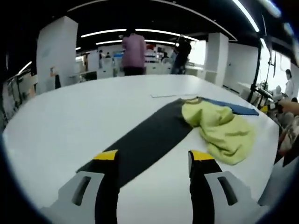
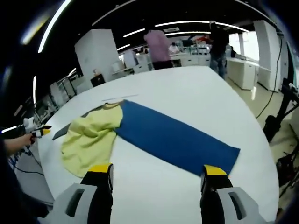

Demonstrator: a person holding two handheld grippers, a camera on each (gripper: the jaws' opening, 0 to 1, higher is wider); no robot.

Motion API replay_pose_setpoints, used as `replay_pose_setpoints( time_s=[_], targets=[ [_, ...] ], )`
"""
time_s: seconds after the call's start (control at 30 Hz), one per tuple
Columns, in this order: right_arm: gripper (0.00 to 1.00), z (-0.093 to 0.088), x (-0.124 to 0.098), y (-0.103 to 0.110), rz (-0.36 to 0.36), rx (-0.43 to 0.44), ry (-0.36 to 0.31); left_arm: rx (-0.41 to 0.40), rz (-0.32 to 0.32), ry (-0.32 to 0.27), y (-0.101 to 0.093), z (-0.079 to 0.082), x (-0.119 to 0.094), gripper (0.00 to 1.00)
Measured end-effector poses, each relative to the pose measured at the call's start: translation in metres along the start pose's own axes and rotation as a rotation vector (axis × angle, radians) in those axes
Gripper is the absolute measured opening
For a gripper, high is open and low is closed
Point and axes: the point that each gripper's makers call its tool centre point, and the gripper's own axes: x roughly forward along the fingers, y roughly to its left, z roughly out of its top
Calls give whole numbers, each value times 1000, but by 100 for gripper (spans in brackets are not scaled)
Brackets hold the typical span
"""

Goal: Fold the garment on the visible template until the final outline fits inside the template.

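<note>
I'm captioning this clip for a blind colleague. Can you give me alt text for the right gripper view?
A crumpled yellow garment lies on a white table, overlapping one end of a long blue mat. The right gripper is open in the foreground, holding nothing. People stand in the background.

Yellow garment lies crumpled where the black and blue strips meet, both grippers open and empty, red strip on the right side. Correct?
Almost. There is no red strip: the right gripper view shows the strip beside the yellow garment is blue. The rest holds: the garment sits crumpled where it meets the black strip, and the left gripper and right gripper are open and empty.
</note>
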Motion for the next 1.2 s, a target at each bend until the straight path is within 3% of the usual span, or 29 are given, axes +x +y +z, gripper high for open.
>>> replay_pose_setpoints(
  time_s=[0.2,0.53,1.2],
  targets=[
    [73,0,6,28,65,-32,9,37,-107,17,-34,-2,12,51],
    [67,-7,16,66,144,-91,46,102,-231,59,-74,-10,39,44],
    [45,-42,49,100,162,-244,156,137,-313,137,-105,-26,79,31]
  ],
)
